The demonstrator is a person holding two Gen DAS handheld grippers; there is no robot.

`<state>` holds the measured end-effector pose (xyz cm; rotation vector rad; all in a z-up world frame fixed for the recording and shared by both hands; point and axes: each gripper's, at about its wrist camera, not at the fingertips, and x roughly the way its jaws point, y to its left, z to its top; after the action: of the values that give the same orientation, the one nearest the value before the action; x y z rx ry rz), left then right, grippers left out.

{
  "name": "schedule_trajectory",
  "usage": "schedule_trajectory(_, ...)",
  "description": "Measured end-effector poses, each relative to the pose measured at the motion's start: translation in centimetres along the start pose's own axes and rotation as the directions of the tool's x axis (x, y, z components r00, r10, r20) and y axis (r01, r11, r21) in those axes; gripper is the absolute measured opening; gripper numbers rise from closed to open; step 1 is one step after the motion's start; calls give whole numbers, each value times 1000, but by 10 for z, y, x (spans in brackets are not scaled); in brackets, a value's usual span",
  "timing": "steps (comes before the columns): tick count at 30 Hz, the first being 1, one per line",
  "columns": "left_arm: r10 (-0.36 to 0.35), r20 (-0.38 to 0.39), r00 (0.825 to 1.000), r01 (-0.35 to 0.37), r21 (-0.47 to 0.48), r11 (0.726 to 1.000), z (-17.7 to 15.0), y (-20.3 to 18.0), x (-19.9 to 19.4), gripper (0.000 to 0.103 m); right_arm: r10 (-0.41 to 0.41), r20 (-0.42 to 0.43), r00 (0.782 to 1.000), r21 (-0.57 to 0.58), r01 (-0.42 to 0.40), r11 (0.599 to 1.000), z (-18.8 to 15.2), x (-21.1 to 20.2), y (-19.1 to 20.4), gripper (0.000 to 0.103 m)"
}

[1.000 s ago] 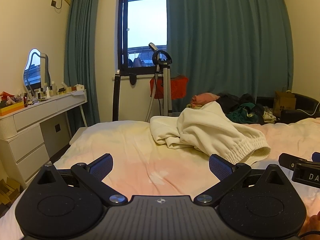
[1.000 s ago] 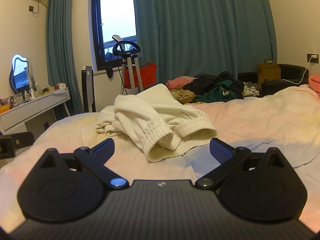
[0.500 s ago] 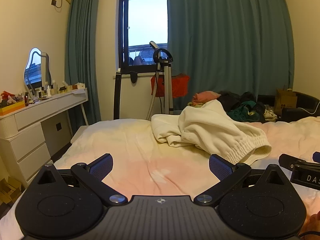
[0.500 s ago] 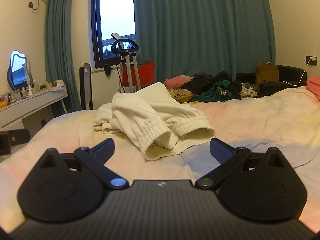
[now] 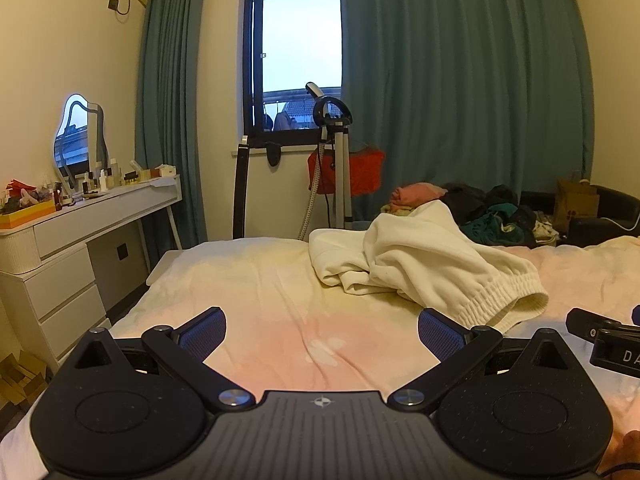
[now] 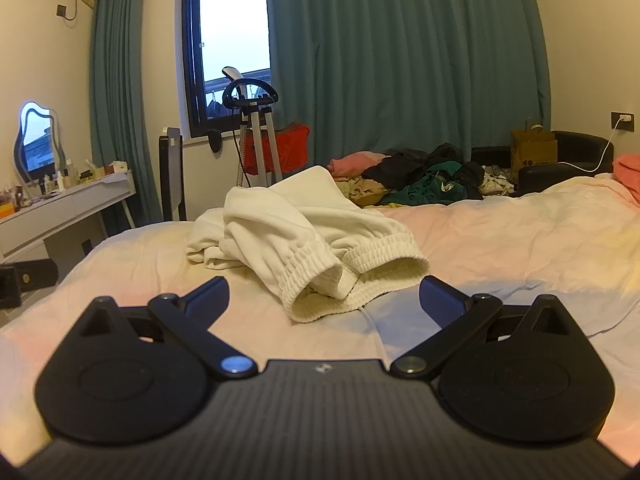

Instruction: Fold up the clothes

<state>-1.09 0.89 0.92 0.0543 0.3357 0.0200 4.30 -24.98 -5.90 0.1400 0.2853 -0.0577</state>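
A crumpled cream sweatshirt [image 5: 420, 264] lies in a heap on the pale bed [image 5: 280, 292], its ribbed hem and a cuff facing me. In the right wrist view the same sweatshirt [image 6: 312, 240] sits just beyond the fingers, with the ribbed cuff nearest. My left gripper [image 5: 322, 330] is open above bare sheet, with the garment ahead and to its right. My right gripper [image 6: 324, 298] is open too, with the cuff close in front of the gap between its fingers. Neither holds anything. The right gripper's tip shows at the left view's right edge.
A pile of dark, green and pink clothes [image 6: 420, 176] lies beyond the bed by the teal curtain [image 6: 400, 60]. A white dresser [image 5: 72, 248] with a mirror and bottles stands left. A garment steamer stand [image 5: 336, 168] and a dark couch [image 6: 560, 160] with a paper bag stand behind.
Both grippers have drifted slightly, so the sweatshirt sits a little higher and nearer in the right wrist view. Both stay open and the garment lies unmoved.
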Motion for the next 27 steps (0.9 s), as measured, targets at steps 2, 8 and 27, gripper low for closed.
schedule_trajectory(2, 2, 4, 1000, -2, -2, 1000, -1, 0, 0, 103, 4, -8, 1000, 6, -3, 1000, 0, 0, -1, 103)
schedule_trajectory(8, -40, 15, 999, 40, -7, 999, -6, -1, 2, 103, 5, -11, 1000, 28, -4, 1000, 4, -2, -4, 103)
schedule_trajectory(27, -121, -58, 991, 122, 24, 992, -43, -25, 49, 103, 158, 137, 978, 46, -165, 985, 86, 3, -32, 103)
